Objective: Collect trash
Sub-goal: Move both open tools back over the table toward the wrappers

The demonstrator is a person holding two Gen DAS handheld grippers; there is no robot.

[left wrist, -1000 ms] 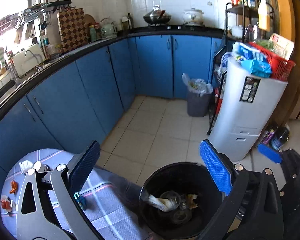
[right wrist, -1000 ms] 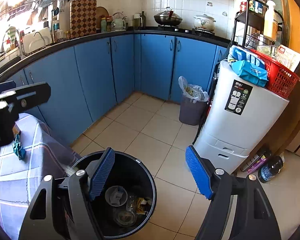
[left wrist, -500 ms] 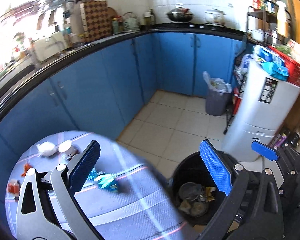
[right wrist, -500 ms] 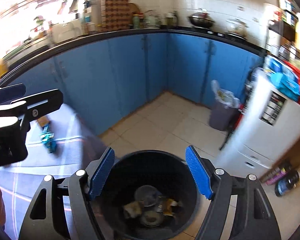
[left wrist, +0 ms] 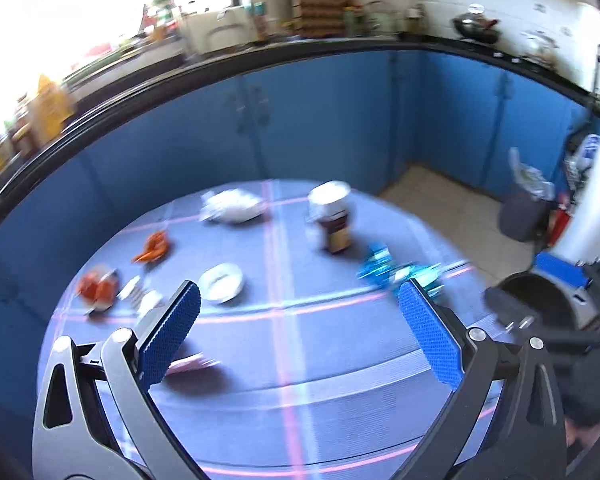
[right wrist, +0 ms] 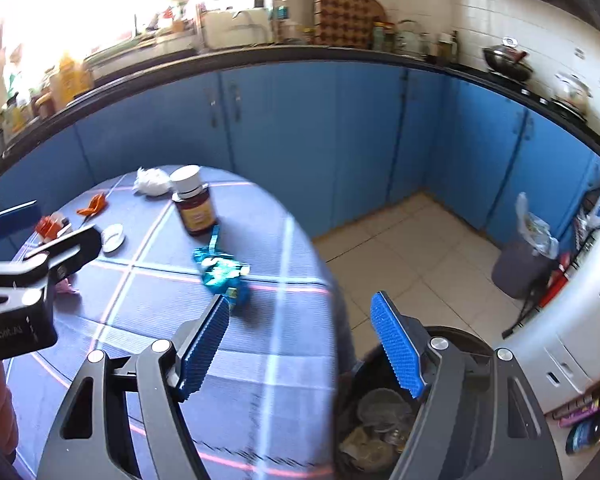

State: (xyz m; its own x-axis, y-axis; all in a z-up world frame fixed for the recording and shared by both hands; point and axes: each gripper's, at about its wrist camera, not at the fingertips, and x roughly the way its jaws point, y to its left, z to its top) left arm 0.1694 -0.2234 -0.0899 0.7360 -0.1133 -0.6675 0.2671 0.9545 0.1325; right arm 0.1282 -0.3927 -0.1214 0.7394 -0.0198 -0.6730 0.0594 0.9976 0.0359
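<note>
A round table with a blue checked cloth [left wrist: 284,360] [right wrist: 148,300] carries trash: a teal wrapper [left wrist: 396,270] [right wrist: 220,272], a brown bottle with a white cap [left wrist: 334,218] [right wrist: 194,206], a white tissue [left wrist: 232,206] [right wrist: 152,180], a white lid [left wrist: 221,282] [right wrist: 112,236], orange scraps [left wrist: 153,246] [right wrist: 92,205] and a pink scrap [left wrist: 190,363]. A black bin [right wrist: 384,432] [left wrist: 540,292] with trash inside stands right of the table. My left gripper [left wrist: 300,340] is open and empty over the table. My right gripper [right wrist: 300,344] is open and empty, between table edge and bin.
Blue cabinets [right wrist: 300,140] under a black counter curve behind the table. A grey bin with a bag [right wrist: 524,260] and a white appliance [right wrist: 580,320] stand on the tiled floor at the right. The left gripper's body [right wrist: 28,280] shows at the left of the right wrist view.
Both grippers swung left, from over the black bin toward the table. The table's trash now fills the left wrist view. Both stayed open and empty.
</note>
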